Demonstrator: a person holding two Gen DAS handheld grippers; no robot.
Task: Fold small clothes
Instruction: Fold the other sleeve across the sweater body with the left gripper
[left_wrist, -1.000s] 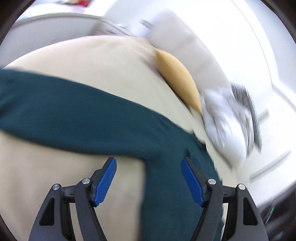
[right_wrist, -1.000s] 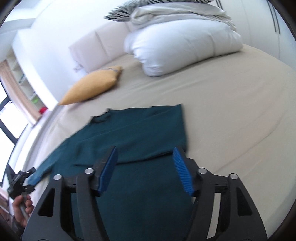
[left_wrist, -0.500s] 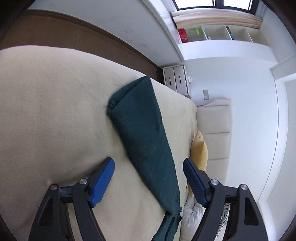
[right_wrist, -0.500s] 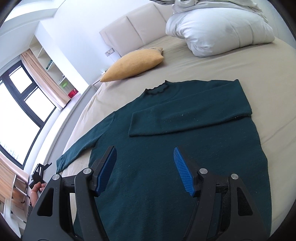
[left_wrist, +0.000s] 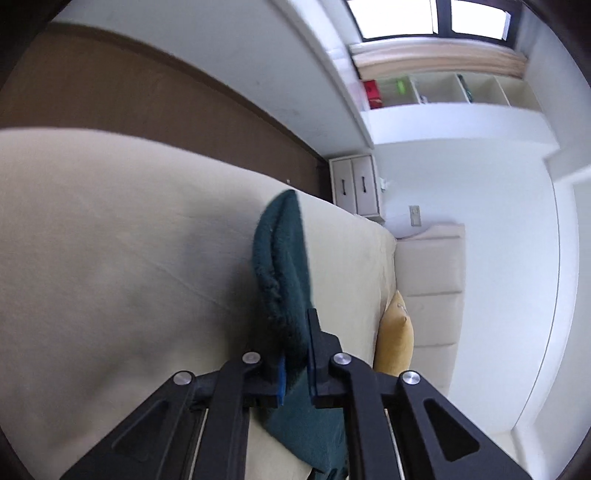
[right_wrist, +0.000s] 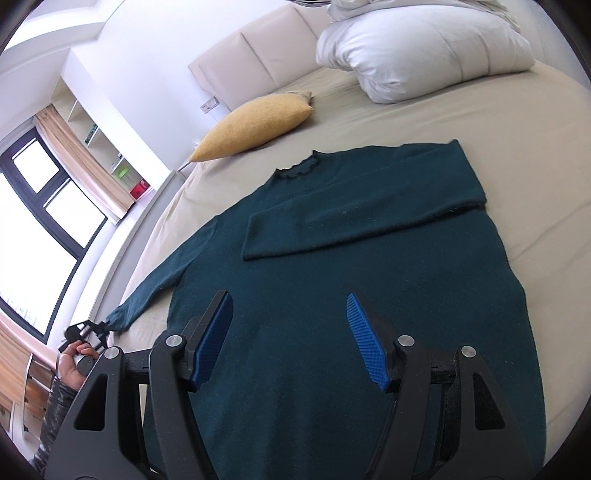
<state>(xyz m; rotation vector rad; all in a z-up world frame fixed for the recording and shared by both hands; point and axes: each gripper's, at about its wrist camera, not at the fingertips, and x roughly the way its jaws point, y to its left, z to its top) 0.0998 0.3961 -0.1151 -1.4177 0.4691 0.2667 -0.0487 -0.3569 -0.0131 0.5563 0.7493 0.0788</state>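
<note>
While my left gripper (left_wrist: 295, 373) pinches the cuff of the sweater's sleeve (left_wrist: 282, 266), its jaws are clamped tight with the dark green knit squeezed between the blue pads, and the cuff end stands up past the tips. That sleeve runs out toward the bed's edge, over the beige sheet (left_wrist: 110, 258). From the right wrist view, the same gripper shows small at the far left, at the sleeve's tip, with my left hand (right_wrist: 75, 360) wrapped around its handle.

My right gripper (right_wrist: 290, 341) stands about half open and holds nothing; its blue pads hang over the lower body of the sweater (right_wrist: 369, 295), whether touching the cloth I cannot tell. The sweater lies flat on the bed, collar toward the headboard (right_wrist: 258, 62). One sleeve is folded across the chest, its cuff ending near the middle; the other stretches out toward the window side. Beyond the collar lies a yellow cushion (right_wrist: 258, 123), apart from the sweater, and a white pillow (right_wrist: 424, 51) sits farther back.
</note>
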